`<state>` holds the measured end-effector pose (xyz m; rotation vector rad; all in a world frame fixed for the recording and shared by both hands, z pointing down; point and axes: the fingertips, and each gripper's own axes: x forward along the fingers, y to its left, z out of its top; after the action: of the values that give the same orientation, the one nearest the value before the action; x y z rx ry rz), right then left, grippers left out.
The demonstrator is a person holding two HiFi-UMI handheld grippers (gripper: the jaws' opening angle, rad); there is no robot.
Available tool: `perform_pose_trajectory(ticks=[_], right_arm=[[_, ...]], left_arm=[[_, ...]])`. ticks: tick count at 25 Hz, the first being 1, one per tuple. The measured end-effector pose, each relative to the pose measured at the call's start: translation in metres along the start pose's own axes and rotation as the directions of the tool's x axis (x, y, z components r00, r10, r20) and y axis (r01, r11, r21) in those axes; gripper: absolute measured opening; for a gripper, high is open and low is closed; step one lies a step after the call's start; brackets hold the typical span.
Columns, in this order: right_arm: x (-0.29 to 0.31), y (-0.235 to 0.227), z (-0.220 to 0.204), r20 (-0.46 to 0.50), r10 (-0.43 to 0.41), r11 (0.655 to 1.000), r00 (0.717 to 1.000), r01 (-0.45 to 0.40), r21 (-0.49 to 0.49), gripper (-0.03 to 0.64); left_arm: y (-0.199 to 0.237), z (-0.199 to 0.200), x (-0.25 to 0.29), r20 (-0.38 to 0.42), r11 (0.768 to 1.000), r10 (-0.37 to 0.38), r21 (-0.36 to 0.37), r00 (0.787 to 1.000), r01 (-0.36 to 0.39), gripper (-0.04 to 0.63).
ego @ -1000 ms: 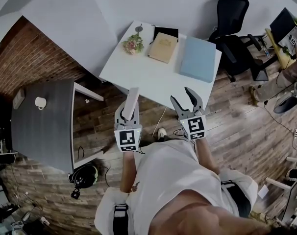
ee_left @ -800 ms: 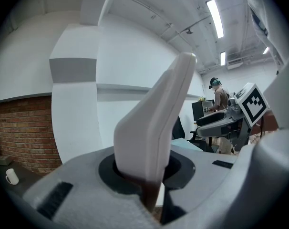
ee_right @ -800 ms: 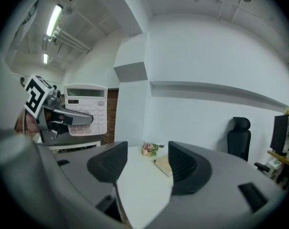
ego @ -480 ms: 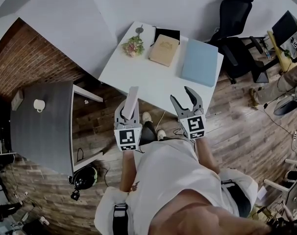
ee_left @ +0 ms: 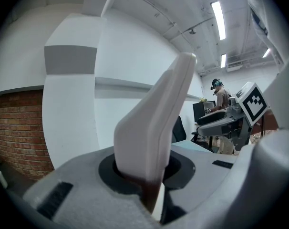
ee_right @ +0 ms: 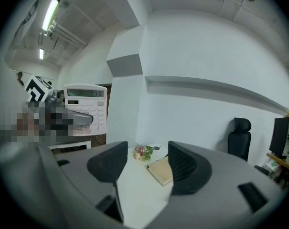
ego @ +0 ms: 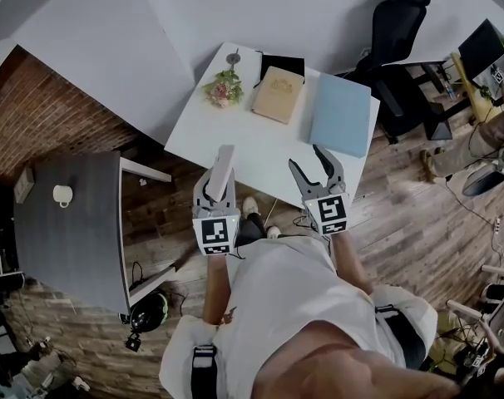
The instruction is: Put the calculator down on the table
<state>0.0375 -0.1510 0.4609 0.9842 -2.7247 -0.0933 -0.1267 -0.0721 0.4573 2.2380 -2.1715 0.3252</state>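
My left gripper [ego: 219, 191] is shut on a white calculator [ego: 224, 169], which stands edge-on and upright between its jaws, in the air just short of the white table's [ego: 235, 135] near edge. In the left gripper view the calculator [ee_left: 156, 132] fills the middle, clamped at its lower end. In the right gripper view the calculator [ee_right: 87, 109] shows its keys and display at the left. My right gripper [ego: 308, 163] is level with the left one, open and empty, and its jaws [ee_right: 147, 163] frame the table [ee_right: 135, 190].
On the table lie a tan book [ego: 277, 94], a light-blue flat box [ego: 341, 115], a small flower bunch [ego: 223, 86] and a black item [ego: 283, 62]. A black office chair [ego: 393, 23] stands behind it. At the left, a grey table [ego: 69, 223] holds a mug [ego: 62, 194].
Both grippers have come closer to the white table, whose near edge now lies right in front of the fingertips. The grip on the calculator is unchanged.
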Motion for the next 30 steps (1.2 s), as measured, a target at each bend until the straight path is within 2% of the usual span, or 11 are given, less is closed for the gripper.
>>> perform_pose_trajectory(ticks=[19, 30], right_arm=[[0.077, -0.006, 0.021, -0.045, -0.104, 0.995, 0.994, 0.103, -0.01, 0.268], [0.097, -0.013, 0.02, -0.097, -0.172, 0.985, 0.98, 0.172, -0.014, 0.27]], left_arm=[[0.07, 0.004, 0.07, 0.03, 0.995, -0.102, -0.013, 0.994, 0.102, 0.074], [0.09, -0.006, 0.104, 0.022, 0.985, -0.165, -0.042, 0.986, 0.166, 0.074]])
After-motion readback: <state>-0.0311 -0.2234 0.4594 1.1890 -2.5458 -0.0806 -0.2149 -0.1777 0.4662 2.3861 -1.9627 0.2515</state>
